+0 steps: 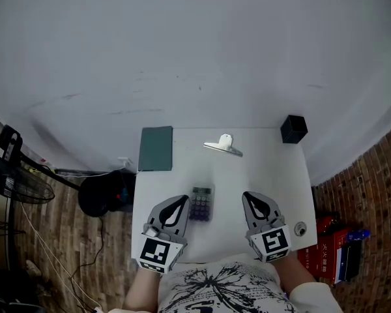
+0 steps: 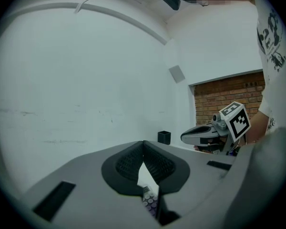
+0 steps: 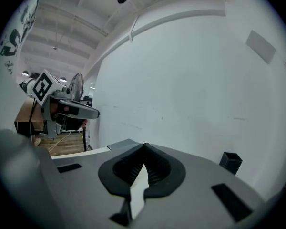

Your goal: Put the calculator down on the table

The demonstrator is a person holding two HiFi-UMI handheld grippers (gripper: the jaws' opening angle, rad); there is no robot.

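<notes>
The calculator [image 1: 201,203] lies flat on the white desk [image 1: 267,168], near the middle of the desk's near half, its long side running near to far. The left gripper [image 1: 180,204] sits just left of it. The gripper's fingers are closed tip to tip on nothing. In the left gripper view the keys [image 2: 150,203] show through the gap behind the tips [image 2: 143,144].

The right gripper [image 1: 251,201] is well right of the calculator. Its fingers are also closed and empty, and only bare desk shows through their gap [image 3: 144,147]. Bare desk lies between the calculator and this gripper.

Far of the calculator the desk is bare up to a clip [image 1: 223,145] near the far edge. A green notebook [image 1: 156,149] lies in the far left corner, its side along the left edge. A black box [image 1: 293,128] stands at the far right corner. A small round thing [image 1: 300,228] sits near the right edge, right of the right gripper.

The left gripper's body reaches close to the left edge, and the near edge is hidden under the person's shirt [image 1: 215,285]. The far edge meets a white wall [image 1: 195,57]. On the floor left of the desk are a black bag [image 1: 104,191] and a fan [image 1: 16,188], and on the right are red boxes [image 1: 329,250].
</notes>
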